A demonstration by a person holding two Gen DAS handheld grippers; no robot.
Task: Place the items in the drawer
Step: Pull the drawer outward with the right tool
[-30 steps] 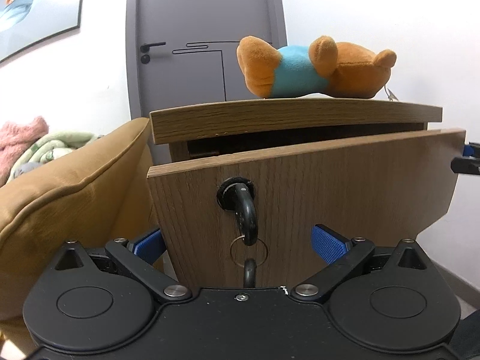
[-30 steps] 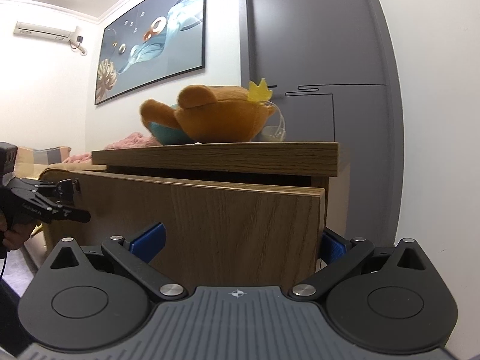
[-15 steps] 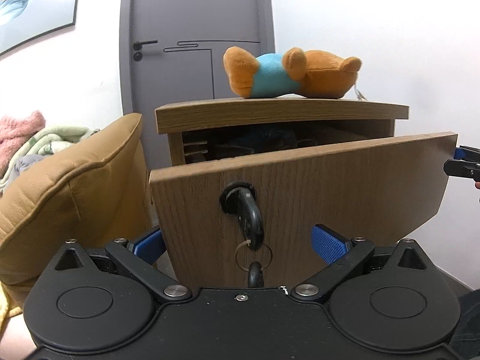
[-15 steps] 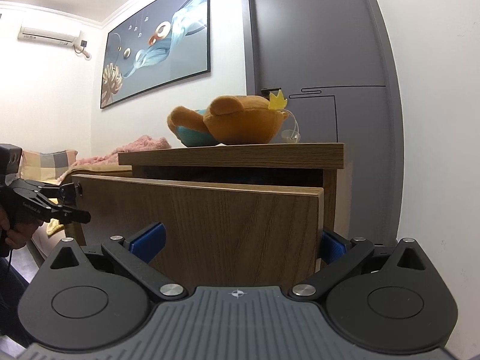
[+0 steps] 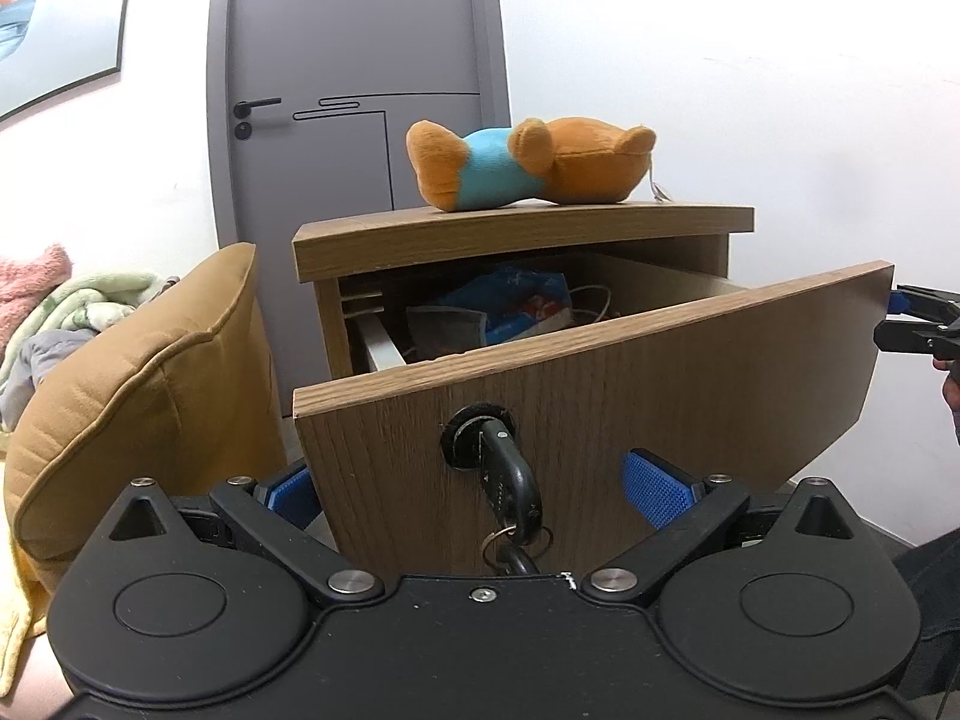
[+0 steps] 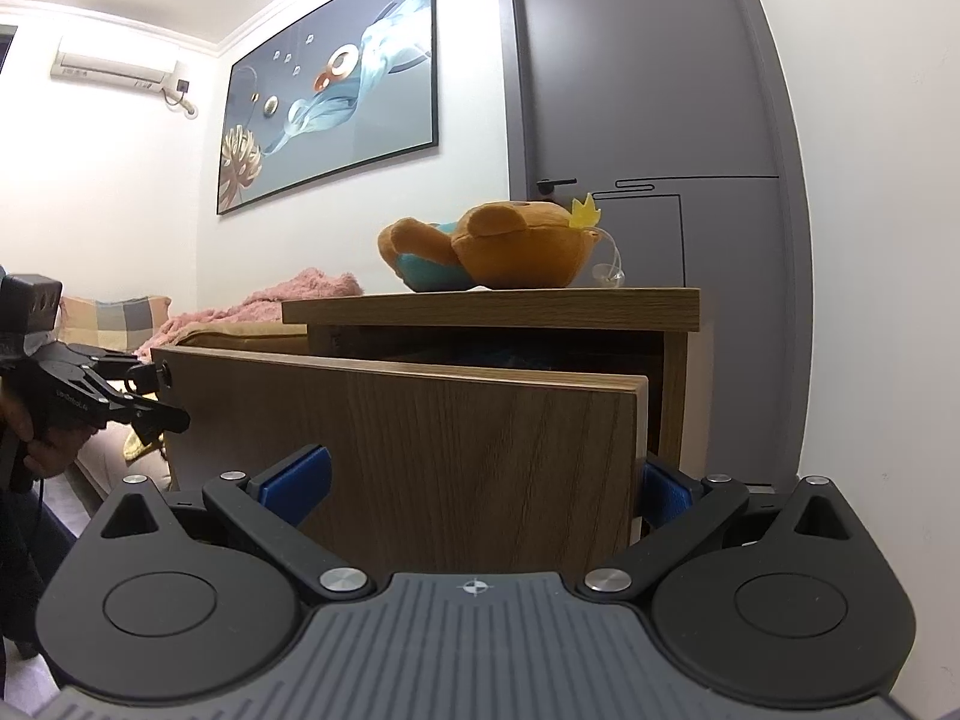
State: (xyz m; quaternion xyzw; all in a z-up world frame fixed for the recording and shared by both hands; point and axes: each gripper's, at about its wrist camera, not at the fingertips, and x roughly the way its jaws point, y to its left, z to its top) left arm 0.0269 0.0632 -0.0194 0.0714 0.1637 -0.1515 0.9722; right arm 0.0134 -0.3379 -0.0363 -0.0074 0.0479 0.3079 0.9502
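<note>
Holding both pairs of fingers wide around the open drawer, we risked jolting the bear off its nightstand.

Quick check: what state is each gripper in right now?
Left gripper: open, fingers straddling the drawer front, holding nothing.
Right gripper: open, fingers straddling the drawer front's right end, holding nothing.

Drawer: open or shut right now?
Open. The drawer front stands out from the nightstand, exposing a blue packet inside.
</note>
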